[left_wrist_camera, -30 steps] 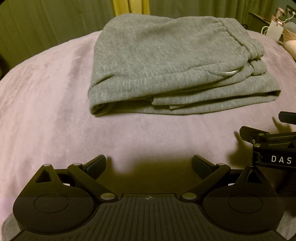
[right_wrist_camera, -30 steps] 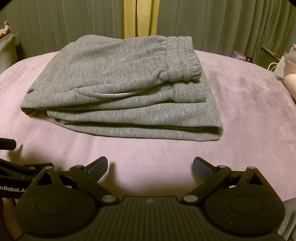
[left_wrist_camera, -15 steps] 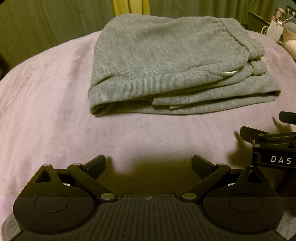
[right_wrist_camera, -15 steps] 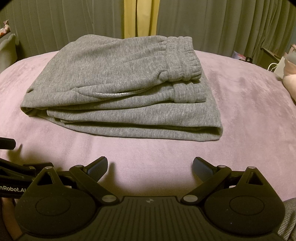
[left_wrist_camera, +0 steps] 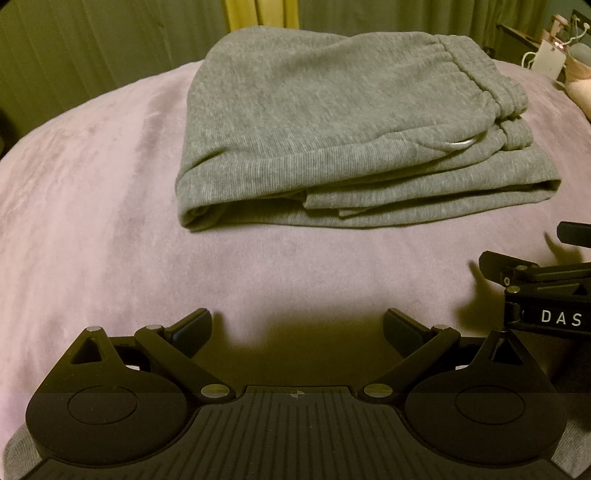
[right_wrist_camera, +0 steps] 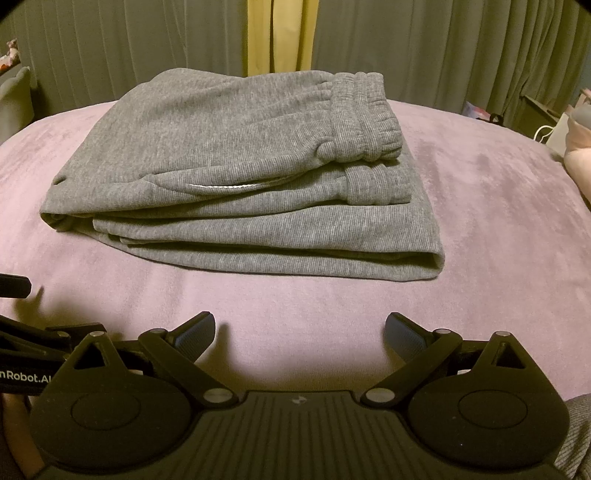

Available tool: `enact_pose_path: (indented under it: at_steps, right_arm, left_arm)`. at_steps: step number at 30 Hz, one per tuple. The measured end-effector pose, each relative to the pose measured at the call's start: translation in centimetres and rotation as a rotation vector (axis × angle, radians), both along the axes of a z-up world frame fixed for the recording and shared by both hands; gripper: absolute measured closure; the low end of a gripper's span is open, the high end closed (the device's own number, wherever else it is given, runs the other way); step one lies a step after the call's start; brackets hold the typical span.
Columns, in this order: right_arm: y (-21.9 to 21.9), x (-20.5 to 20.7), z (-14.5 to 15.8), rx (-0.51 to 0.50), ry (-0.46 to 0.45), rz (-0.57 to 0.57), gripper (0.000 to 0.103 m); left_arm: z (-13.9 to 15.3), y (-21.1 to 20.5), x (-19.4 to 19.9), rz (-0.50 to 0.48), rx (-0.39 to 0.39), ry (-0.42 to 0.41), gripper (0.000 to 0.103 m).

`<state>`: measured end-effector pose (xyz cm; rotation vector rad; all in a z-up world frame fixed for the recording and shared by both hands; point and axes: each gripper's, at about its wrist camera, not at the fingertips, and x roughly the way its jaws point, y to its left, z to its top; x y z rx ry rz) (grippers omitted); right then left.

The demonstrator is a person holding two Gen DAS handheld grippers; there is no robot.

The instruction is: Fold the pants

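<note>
From the left wrist view, the grey sweatpants [left_wrist_camera: 343,122] lie folded into a thick stack on the mauve velvety bedspread [left_wrist_camera: 92,206], ahead of the tool and apart from it; the elastic waistband [left_wrist_camera: 476,85] is on top toward the right, a white drawstring tip [left_wrist_camera: 460,143] peeks from under a layer just below it, and the rounded fold faces left while the stacked edges face the camera; the left gripper [left_wrist_camera: 297,328] sits low over bare bedspread with its fingers spread wide and nothing between them; the right gripper [left_wrist_camera: 543,280] shows at the right edge, side-on, lettered "DAS", and from here its jaws cannot be judged; green pleated curtains [left_wrist_camera: 92,44] hang behind, with a yellow strip [left_wrist_camera: 260,14] between them, and a white charger with a cable [left_wrist_camera: 546,59] lies at the far right. From the right wrist view, the same sweatpants [right_wrist_camera: 229,177] sit centred on the bedspread [right_wrist_camera: 498,221], waistband [right_wrist_camera: 365,118] at the upper right of the stack, drawstring [right_wrist_camera: 221,187] showing as a pale line under the top layer, the lowest layer jutting out toward the right front corner; the right gripper [right_wrist_camera: 300,330] rests short of the cloth, its blue-padded fingers held well apart and empty; part of the left gripper [right_wrist_camera: 22,332] enters at the left edge, bearing the letters "nRobot.AI"; the curtains [right_wrist_camera: 443,48] and yellow strip [right_wrist_camera: 282,35] fill the background, and a pink soft object [right_wrist_camera: 578,155] lies at the right edge.
</note>
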<state>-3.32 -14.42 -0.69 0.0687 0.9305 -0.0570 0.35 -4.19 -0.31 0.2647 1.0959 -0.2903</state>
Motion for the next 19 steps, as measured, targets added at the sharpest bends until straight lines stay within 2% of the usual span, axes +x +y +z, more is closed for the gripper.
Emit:
enact_pose_path:
  at_steps: [11,19]
  right_arm:
    - [-0.05,-0.1,0.0,-0.004,0.0,0.001,0.004]
    - [-0.08,-0.17,0.04,-0.011,0.002,0.004,0.004]
  left_arm:
    - [-0.14,0.24,0.47,0.004,-0.002,0.002,0.001]
    - [0.27,0.39,0.14,0.0,-0.011,-0.027,0.001]
